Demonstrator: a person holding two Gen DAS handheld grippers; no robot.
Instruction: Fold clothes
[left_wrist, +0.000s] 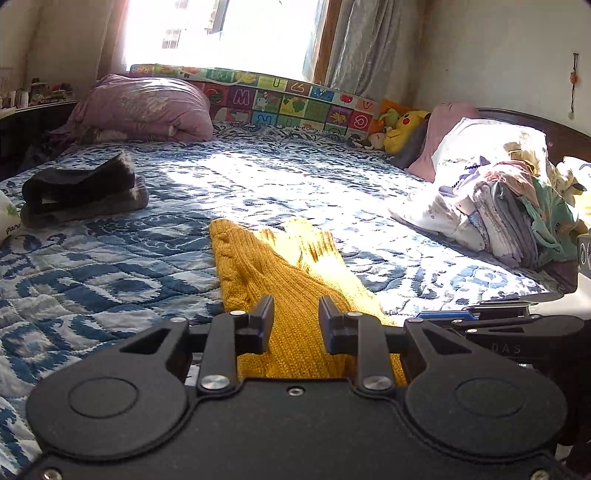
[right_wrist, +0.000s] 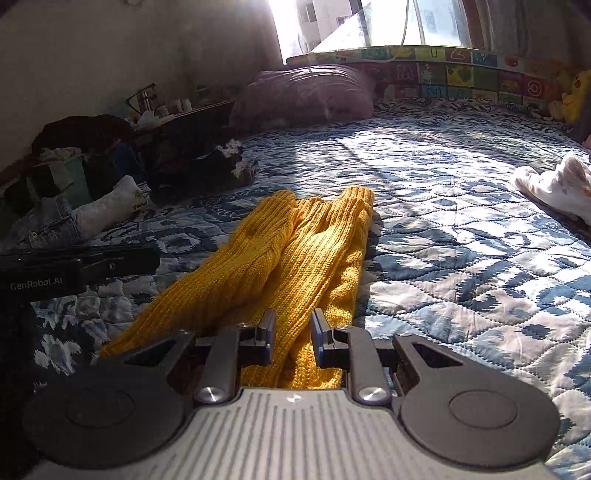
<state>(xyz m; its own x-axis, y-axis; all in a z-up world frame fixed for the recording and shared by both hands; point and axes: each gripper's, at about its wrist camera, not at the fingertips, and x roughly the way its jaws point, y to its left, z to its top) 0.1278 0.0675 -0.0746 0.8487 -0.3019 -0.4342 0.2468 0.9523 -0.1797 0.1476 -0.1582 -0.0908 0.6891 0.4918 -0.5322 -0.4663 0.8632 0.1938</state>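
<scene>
A mustard-yellow knitted sweater (left_wrist: 258, 266) lies on the blue-and-white quilted bed (left_wrist: 277, 177), folded into a long narrow strip that runs away from me. My left gripper (left_wrist: 295, 314) is shut on its near end, with the knit filling the gap between the black fingers. In the right wrist view the same sweater (right_wrist: 295, 251) shows two sleeves laid side by side along it. My right gripper (right_wrist: 292, 328) is shut on the near edge just beside the left one. The left gripper's body (right_wrist: 74, 266) shows at that view's left edge.
A stack of folded clothes (left_wrist: 509, 218) sits at the bed's right side. Dark garments (left_wrist: 77, 192) lie at the left. A pink duvet (left_wrist: 144, 107), an alphabet mat (left_wrist: 288, 99) and plush toys (left_wrist: 402, 125) line the far edge. A cluttered side table (right_wrist: 74, 158) stands left.
</scene>
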